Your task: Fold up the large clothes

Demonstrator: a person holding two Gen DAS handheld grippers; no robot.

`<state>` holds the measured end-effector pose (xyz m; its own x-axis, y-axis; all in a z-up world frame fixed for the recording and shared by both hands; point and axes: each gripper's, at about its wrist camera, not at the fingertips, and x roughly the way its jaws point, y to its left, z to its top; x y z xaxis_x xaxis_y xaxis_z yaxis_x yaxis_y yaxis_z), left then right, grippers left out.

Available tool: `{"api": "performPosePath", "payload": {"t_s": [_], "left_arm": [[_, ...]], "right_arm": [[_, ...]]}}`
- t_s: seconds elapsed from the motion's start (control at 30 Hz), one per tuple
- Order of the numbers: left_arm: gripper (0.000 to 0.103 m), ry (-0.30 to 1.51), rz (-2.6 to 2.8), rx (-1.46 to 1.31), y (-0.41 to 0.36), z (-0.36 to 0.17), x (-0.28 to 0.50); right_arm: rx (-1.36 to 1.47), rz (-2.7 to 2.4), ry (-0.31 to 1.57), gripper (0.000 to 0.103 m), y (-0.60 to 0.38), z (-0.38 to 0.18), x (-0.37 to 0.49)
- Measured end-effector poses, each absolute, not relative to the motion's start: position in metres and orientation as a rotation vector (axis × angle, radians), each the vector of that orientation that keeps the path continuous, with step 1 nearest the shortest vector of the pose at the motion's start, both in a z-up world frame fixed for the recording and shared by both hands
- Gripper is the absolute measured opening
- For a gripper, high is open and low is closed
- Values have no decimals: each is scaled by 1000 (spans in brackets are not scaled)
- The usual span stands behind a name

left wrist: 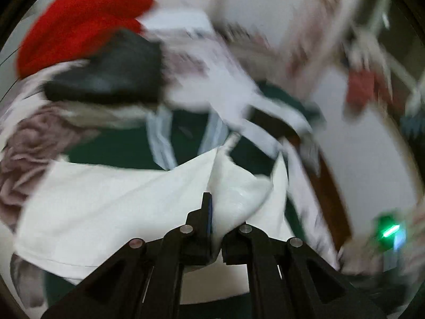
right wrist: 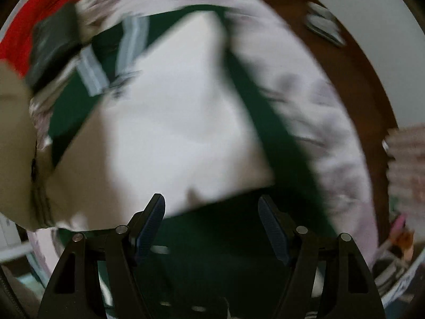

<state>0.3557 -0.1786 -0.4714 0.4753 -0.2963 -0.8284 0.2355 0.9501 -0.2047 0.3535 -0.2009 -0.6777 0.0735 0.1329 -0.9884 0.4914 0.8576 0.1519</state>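
Note:
A white garment [left wrist: 106, 199] lies spread over a dark green cloth [left wrist: 119, 148] on the bed. My left gripper [left wrist: 216, 212] is shut on a bunched fold of the white garment, which rises between its fingers. In the right wrist view the same white garment [right wrist: 180, 117] covers the middle, with the green cloth [right wrist: 239, 234] under it. My right gripper [right wrist: 211, 207] is open and empty, just above the garment's near edge. Both views are motion-blurred.
A red garment [left wrist: 79, 21], a dark folded item [left wrist: 111, 74] and a mauve crumpled cloth [left wrist: 24, 159] lie at the far left. A floral bedsheet [right wrist: 318, 106] and the brown wooden bed edge [right wrist: 366, 93] run along the right.

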Motion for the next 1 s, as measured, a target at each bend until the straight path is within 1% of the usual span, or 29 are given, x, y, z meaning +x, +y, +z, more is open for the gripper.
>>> {"api": "performPosePath", "payload": {"t_s": [0.1,0.17,0.27,0.3,0.33,0.37,0.4,0.5,0.63,0.8,0.83,0.87,0.9,0.93,1.0], "left_arm": [[5,1171,-329,43,-225,-521,354],[7,1188,-305,127,-239,-530,350],[24,1180,-307,157,-241,-522,337],[49,1189,-298,183,-241,-517,332],[77,1202,-294,192,-238,-515,329],[86,1214,-291,184,-236,-515,327],[89,1226,-300,137,-225,-511,325],[89,1254,-263,63,-200,-502,322],[89,1207,-82,96,-153,-493,318],[89,1187,208,203,-80,-513,330],[89,1187,234,200,-69,-516,332],[89,1191,256,200,-59,-520,335],[89,1193,275,202,-50,-524,337],[89,1189,289,209,-45,-525,338],[90,1186,301,202,-37,-528,341]], "right_arm": [[591,-322,1500,74,-253,-692,325],[645,-316,1482,74,-280,-696,311],[729,-272,1432,75,-315,-695,294],[752,-254,1415,75,-321,-694,292],[779,-232,1401,75,-327,-692,291],[817,-198,1383,75,-334,-690,291],[850,-174,1371,75,-335,-689,293],[955,-91,1328,76,-335,-689,307],[992,16,1320,76,-316,-692,341],[896,91,1463,76,-270,-724,392],[856,110,1505,71,-258,-731,401],[804,120,1508,58,-248,-733,408],[746,119,1502,8,-241,-732,414],[657,112,1512,3,-232,-730,421],[601,94,1462,2,-230,-716,431]]}}
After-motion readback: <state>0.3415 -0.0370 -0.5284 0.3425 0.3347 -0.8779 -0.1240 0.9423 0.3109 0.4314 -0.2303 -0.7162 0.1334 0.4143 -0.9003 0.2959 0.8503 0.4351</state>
